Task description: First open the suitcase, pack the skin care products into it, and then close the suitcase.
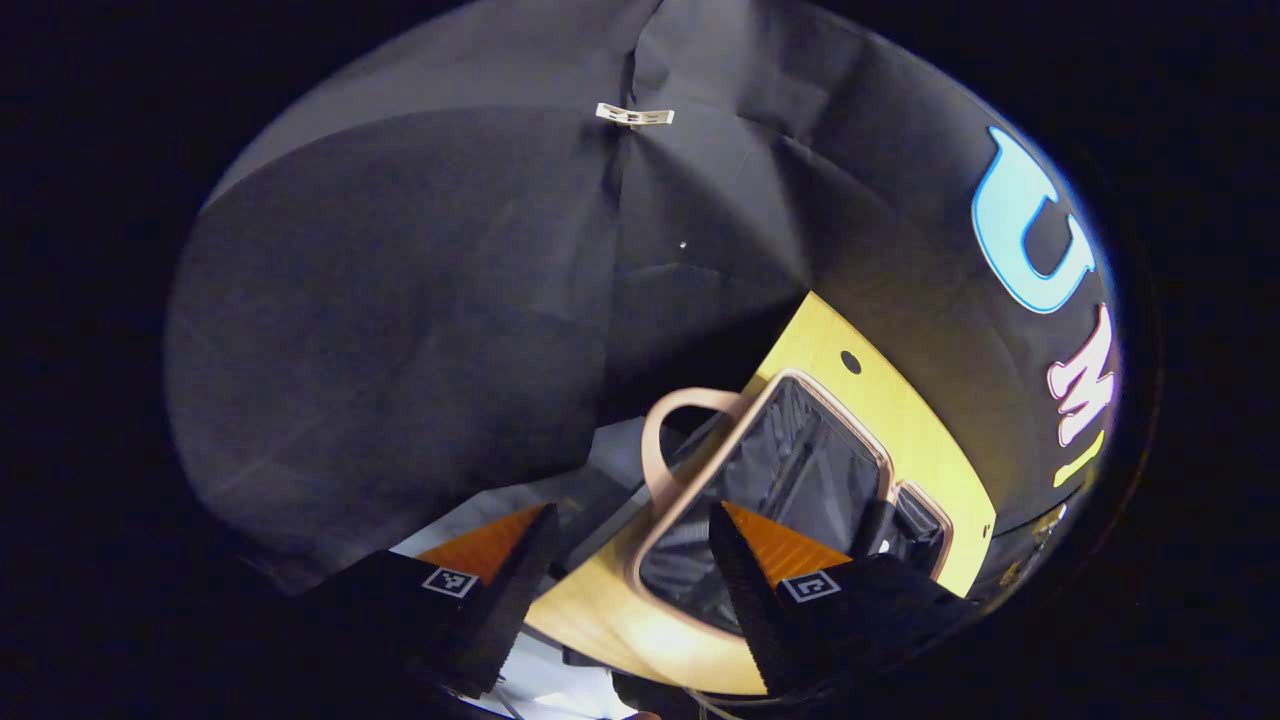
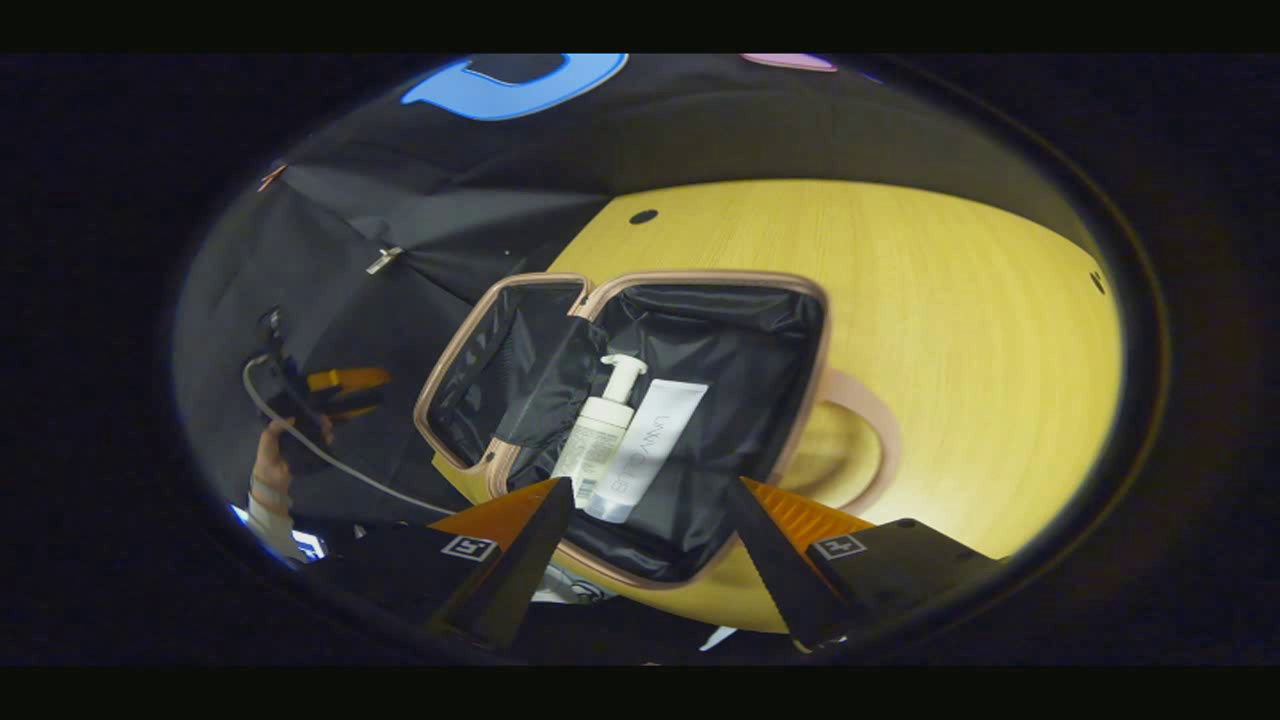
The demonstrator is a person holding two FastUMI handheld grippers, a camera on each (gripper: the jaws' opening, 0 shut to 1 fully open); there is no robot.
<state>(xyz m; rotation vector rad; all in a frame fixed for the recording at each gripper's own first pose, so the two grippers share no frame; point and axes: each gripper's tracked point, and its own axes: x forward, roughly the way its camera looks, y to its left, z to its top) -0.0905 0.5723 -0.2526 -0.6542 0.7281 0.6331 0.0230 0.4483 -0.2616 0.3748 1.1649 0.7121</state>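
Suitcase (image 2: 700,300) lies wide open on the yellow wooden table (image 2: 960,330), a small hard-shell case with a rosy pink rim and a looped pink handle (image 2: 870,440) sticking out from its side. Both halves are lined with crinkly black fabric. The deeper half rests flat on the table, while the lid half (image 2: 480,370) tilts up and out beyond the table's edge toward the black cloth wall. Inside the flat half, a white pump bottle (image 2: 600,430) lies on its side with its nozzle pointing toward the hinge, and a flat white tube (image 2: 648,450) lies right beside it, the two touching along their length. In the right gripper view the right tongs (image 2: 650,540) hang above the near rim of the case, their fingers spread apart with nothing between them. Farther off in that view, past the lid, a hand (image 2: 268,455) in a light sleeve holds up the other gripper with a cable trailing from it. In the left gripper view the left tongs (image 1: 630,570) are also spread wide and empty, raised well clear of the table; below them I can make out the suitcase (image 1: 790,470) from its handle side, its black lining showing, and the pale loop of the handle (image 1: 665,440) near the table's edge.
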